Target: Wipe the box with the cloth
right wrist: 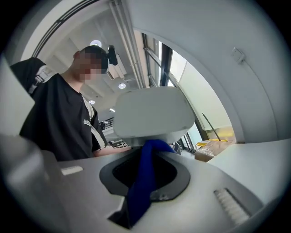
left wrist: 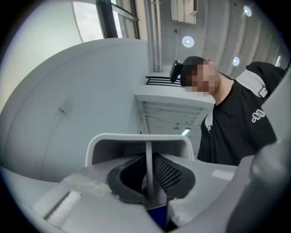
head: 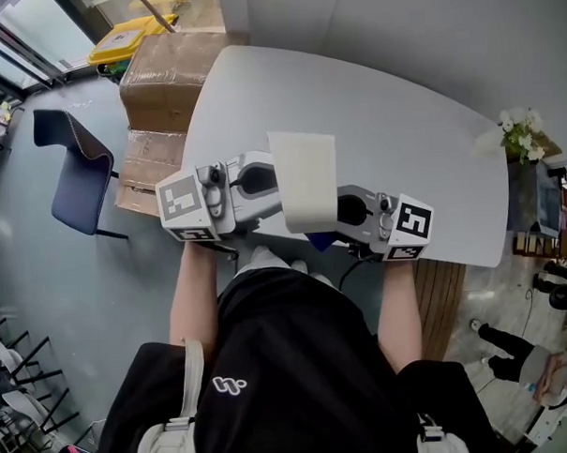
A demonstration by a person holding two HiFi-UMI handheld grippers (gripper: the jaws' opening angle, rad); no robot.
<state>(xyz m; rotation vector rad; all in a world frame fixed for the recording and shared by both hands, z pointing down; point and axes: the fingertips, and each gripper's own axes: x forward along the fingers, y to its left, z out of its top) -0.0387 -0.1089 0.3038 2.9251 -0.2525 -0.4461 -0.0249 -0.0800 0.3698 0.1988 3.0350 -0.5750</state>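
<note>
A plain pale box with rounded corners is held on edge in the air, one thin wall pinched in the left gripper. A deep blue cloth is bunched into a narrow strip in the right gripper's jaws. Its upper end touches the box's side.

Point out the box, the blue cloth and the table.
box [head: 305, 173]: head view, its white face.
blue cloth [right wrist: 142, 182]: right gripper view, middle of the blue strip.
table [head: 401, 131]: head view, bare grey top.
</note>
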